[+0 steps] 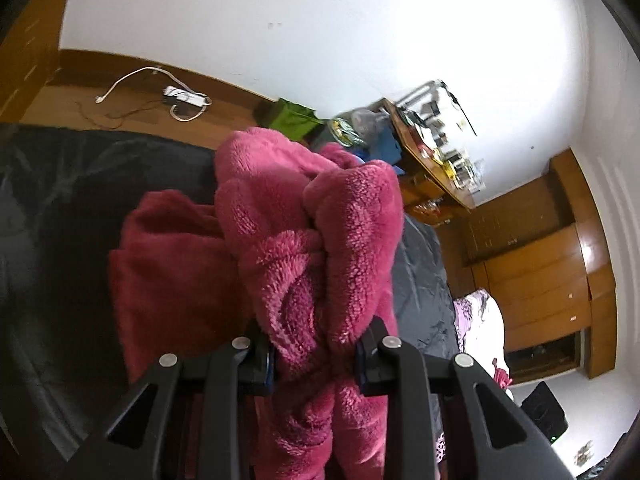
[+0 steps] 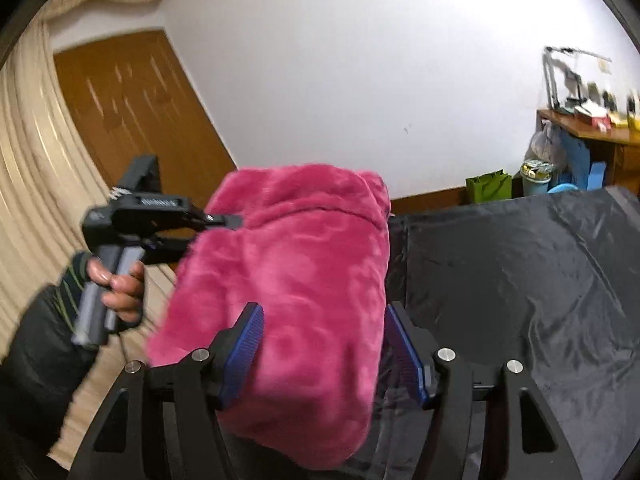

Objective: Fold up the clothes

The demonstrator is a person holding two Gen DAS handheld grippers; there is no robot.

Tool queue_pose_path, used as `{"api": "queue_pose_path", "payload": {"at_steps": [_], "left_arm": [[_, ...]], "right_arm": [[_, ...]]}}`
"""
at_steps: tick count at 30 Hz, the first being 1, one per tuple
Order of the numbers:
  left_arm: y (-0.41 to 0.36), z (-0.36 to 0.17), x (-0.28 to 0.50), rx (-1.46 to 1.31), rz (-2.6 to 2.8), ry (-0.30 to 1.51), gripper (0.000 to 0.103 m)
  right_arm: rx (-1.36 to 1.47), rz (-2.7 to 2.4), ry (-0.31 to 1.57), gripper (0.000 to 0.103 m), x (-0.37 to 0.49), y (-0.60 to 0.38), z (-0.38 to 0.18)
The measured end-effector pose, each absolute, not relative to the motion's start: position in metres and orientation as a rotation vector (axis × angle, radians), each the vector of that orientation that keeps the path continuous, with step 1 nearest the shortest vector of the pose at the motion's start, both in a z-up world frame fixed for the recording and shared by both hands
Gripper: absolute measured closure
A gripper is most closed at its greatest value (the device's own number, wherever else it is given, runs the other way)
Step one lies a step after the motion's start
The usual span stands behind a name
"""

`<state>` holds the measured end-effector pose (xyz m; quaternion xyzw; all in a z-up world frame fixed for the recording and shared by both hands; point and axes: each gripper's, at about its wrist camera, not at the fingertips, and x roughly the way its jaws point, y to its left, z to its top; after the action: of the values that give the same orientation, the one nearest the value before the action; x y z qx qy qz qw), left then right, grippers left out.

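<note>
A thick pink fleece garment [image 1: 312, 220] [image 2: 304, 272] hangs bunched in the air over a bed covered with a black sheet [image 1: 60, 200] [image 2: 520, 280]. My left gripper [image 1: 316, 360] is shut on a gathered fold of it. In the right wrist view the left gripper [image 2: 230, 222] comes in from the left, held by a hand [image 2: 120, 288], and pinches the garment's upper edge. My right gripper [image 2: 324, 348] is open with the garment's lower part between its blue pads [image 2: 244, 344]. The left pad lies against the fleece. The right pad stands slightly apart.
A cluttered wooden desk [image 1: 432, 160] [image 2: 592, 128] stands by the white wall, with a green bag [image 1: 294, 116] [image 2: 488, 186] on the floor beside it. A power strip [image 1: 182, 96] lies on the wooden floor. A wardrobe [image 1: 540, 260], curtain [image 2: 28, 160] and door [image 2: 136, 112] surround the bed.
</note>
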<state>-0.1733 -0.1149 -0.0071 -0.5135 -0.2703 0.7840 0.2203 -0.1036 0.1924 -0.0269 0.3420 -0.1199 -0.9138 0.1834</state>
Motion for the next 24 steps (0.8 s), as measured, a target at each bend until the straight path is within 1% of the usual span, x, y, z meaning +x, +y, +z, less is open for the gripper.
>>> {"api": "queue_pose_path", "payload": {"at_steps": [3,7,10,12,14,16,18,19,20,22,24], "left_arm": [[-0.14,-0.024,-0.175,-1.437,2.174,-0.764,0.072],[-0.166,-0.052,-0.179,-1.478,2.165,-0.801,0.072],[-0.182,-0.078,-0.181,-1.524,2.151,-0.835,0.071],[-0.19,-0.095,-0.183,-1.557,2.145,-0.852,0.069],[-0.195,-0.109,-0.184,-1.572,2.142,-0.863,0.063],[-0.196,-0.115,-0.183,-1.564,2.141,-0.868,0.056],[-0.196,-0.12,-0.182,-1.56,2.167,-0.843,0.046],[-0.194,-0.12,-0.181,-1.562,2.206,-0.799,0.036],[-0.193,-0.12,-0.181,-1.563,2.235,-0.764,0.029],[-0.191,-0.121,-0.181,-1.563,2.266,-0.731,0.025],[-0.192,-0.121,-0.181,-1.567,2.265,-0.752,0.024]], "right_arm": [[0.971,-2.579,-0.18,0.038,-0.112,0.155,-0.032],[0.901,-2.571,0.103,0.038,-0.119,0.098,-0.036],[0.909,-2.527,0.287,0.038,-0.133,0.06,-0.056],[0.977,-2.485,0.353,0.038,-0.143,0.046,-0.08],[1.048,-2.447,0.406,0.038,-0.155,0.035,-0.105],[1.056,-2.452,0.477,0.034,-0.159,0.031,-0.126],[1.049,-2.465,0.535,0.033,-0.16,0.027,-0.142],[1.047,-2.473,0.534,0.032,-0.161,0.028,-0.143],[1.049,-2.476,0.535,0.032,-0.162,0.028,-0.144],[1.055,-2.477,0.539,0.03,-0.165,0.027,-0.145],[1.058,-2.477,0.537,0.03,-0.167,0.028,-0.146]]}}
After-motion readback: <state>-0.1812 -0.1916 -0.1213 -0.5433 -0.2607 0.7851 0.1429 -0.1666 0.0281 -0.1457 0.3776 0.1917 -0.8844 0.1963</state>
